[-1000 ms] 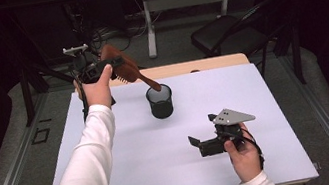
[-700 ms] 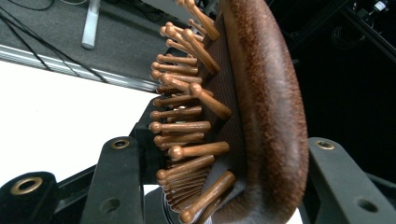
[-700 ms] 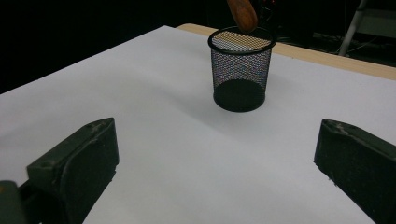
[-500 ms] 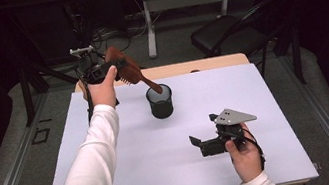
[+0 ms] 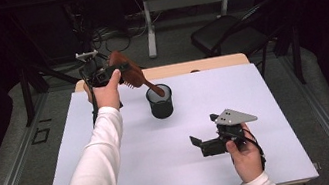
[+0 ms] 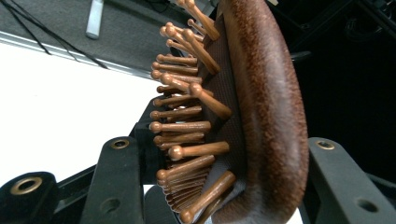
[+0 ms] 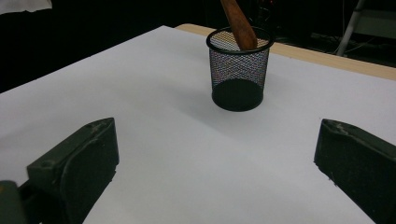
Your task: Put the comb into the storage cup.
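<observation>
A brown wooden hairbrush (image 5: 127, 72) hangs tilted over the table's far left, bristles facing down-left. My left gripper (image 5: 108, 74) is shut on its head; in the left gripper view the brush (image 6: 261, 116) sits between the two black jaws, bristle pins toward the left one. The handle slopes down to the right, and its tip (image 7: 238, 23) dips into the mouth of a black mesh cup (image 5: 160, 103), which stands upright on the white sheet. My right gripper (image 5: 201, 146) rests low near the front right, open, pointing toward the cup (image 7: 238, 70), nothing between its jaws.
A white sheet (image 5: 266, 106) covers the table, with a strip of wooden tabletop (image 5: 208, 64) along the far edge. Behind the table are a black chair (image 5: 228, 31), a desk leg and cables on the floor.
The left hand has shifted only slightly with the brush, whose handle tip stays at the cup's mouth. The right gripper has not moved.
</observation>
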A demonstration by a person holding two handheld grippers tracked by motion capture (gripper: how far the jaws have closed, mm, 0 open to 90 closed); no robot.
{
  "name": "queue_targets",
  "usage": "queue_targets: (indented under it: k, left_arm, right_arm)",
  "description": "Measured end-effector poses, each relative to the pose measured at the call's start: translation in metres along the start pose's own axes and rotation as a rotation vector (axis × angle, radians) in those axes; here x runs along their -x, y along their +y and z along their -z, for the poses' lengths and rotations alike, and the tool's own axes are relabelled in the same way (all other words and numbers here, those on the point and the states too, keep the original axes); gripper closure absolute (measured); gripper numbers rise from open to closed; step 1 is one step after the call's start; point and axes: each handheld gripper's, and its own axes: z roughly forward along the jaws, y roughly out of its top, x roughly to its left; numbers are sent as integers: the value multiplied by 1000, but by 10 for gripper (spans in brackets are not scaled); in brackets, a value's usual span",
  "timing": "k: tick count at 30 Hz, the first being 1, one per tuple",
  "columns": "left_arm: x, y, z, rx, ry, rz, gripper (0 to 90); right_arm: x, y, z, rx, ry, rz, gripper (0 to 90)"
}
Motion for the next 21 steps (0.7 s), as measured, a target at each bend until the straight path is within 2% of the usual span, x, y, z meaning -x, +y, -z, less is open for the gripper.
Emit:
queue_targets:
  k: [17, 21]
  left_arm:
    - [-9, -12, -13, -26, 8, 9, 513]
    - [-11, -14, -15, -19, 6, 15, 513]
  right_arm:
    - [0, 0, 0, -1, -3, 0, 0]
    - [0, -1, 0, -1, -3, 0, 0]
